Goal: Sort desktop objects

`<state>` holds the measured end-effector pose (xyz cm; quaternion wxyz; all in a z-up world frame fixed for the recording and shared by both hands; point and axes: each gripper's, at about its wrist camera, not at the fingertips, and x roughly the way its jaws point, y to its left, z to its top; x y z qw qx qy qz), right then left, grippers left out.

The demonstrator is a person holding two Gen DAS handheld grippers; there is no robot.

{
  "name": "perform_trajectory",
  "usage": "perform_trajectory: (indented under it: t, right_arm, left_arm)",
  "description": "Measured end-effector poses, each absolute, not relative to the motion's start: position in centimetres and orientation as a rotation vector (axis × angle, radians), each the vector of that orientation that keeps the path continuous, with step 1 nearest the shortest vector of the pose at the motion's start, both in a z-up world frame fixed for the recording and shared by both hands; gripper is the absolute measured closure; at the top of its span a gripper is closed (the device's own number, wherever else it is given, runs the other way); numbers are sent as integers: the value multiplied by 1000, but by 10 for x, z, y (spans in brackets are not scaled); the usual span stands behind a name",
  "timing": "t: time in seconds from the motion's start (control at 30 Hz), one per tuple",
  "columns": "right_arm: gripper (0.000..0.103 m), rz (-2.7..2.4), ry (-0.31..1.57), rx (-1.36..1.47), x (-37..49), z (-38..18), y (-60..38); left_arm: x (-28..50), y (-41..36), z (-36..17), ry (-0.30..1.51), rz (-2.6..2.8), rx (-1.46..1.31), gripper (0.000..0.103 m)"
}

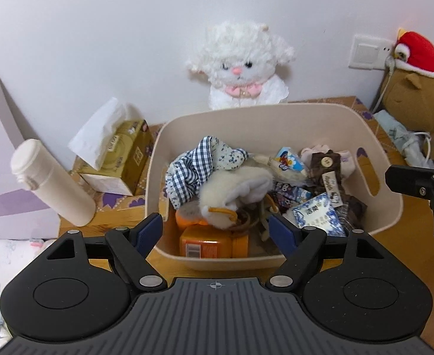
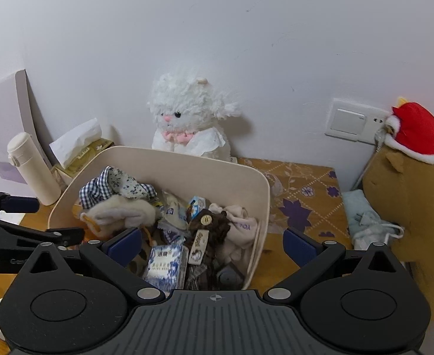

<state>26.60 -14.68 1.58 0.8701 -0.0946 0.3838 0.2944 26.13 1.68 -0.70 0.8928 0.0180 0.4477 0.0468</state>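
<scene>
A wooden desk (image 2: 303, 248), partly covered by a floral cloth, carries a large beige bin (image 1: 276, 118) that sits at its middle, its long axis running left to right across the left wrist view with a slot handle on its right end wall. The bin is heaped with small goods, which suggests the sorting is well along: a checked cloth (image 1: 187, 174), a cream plush pouch (image 1: 234, 189), an orange box (image 1: 208, 244), a blue-and-white tissue pack (image 2: 166, 261) lying flat with its long side toward the near wall, and a brown tagged item (image 2: 209, 230). Still outside the bin are a white plush lamb (image 1: 240, 68) upright against the wall behind it, a brown plush with a red hat (image 2: 409, 183) to the right, a gold tissue box (image 1: 122, 159) and a cream bottle (image 1: 51, 182) standing beside each other to the left, the bottle leaning in the fisheye. The left gripper (image 1: 215, 232) hovers over the bin's near edge with fingers spread and nothing between them; the right gripper (image 2: 212, 244) likewise hangs empty and spread above the bin's right end.
</scene>
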Motion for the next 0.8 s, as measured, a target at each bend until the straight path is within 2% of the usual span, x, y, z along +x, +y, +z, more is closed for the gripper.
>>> perform_trajectory:
  t: [0.8]
  right_arm:
    - [0,673,705,-203,144,72,-230]
  left_arm:
    - [126,-22,62,843,138,-15,23]
